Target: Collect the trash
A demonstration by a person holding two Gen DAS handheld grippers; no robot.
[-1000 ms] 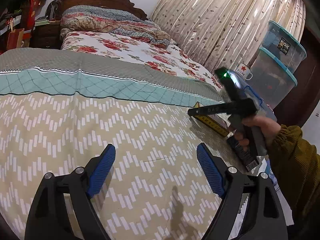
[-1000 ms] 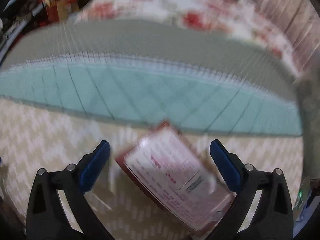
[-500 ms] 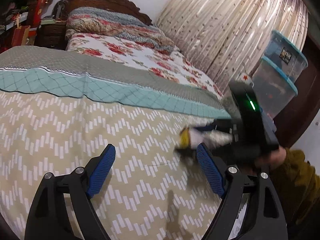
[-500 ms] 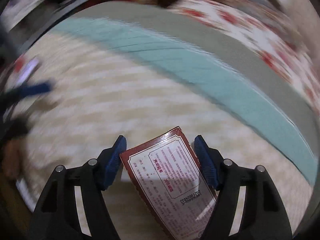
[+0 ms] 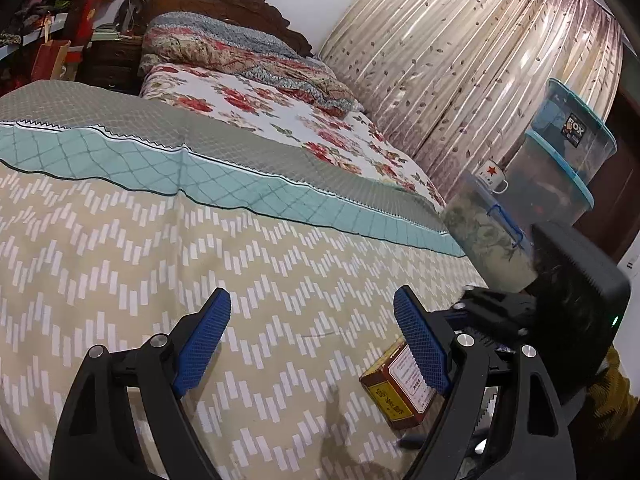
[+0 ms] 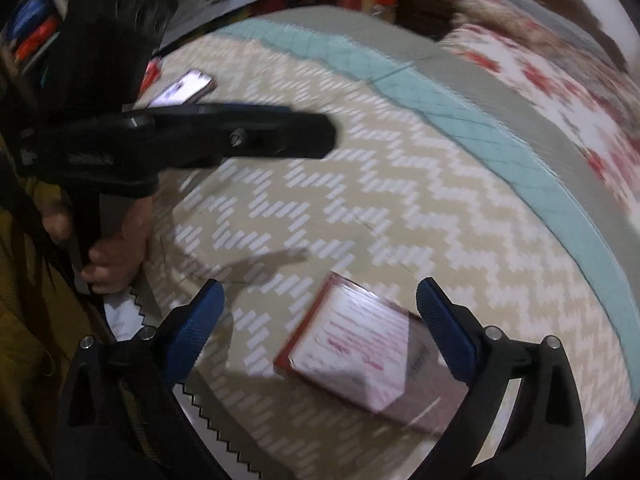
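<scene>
The red box [image 6: 360,364], clamped half a second ago, has just been released by the right gripper [image 6: 320,320], whose jaws were opening, and lies on the bedspread [image 6: 360,184] at 5 o'clock of the wide-open, empty left gripper [image 5: 312,344], so it is probably not yet collected.

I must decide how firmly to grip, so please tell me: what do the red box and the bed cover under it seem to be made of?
Red box: probably thin cardboard with a glossy finish; sharp folded edges, light glare on its printed face. Bed cover: woven cloth, matte, creased.
</scene>
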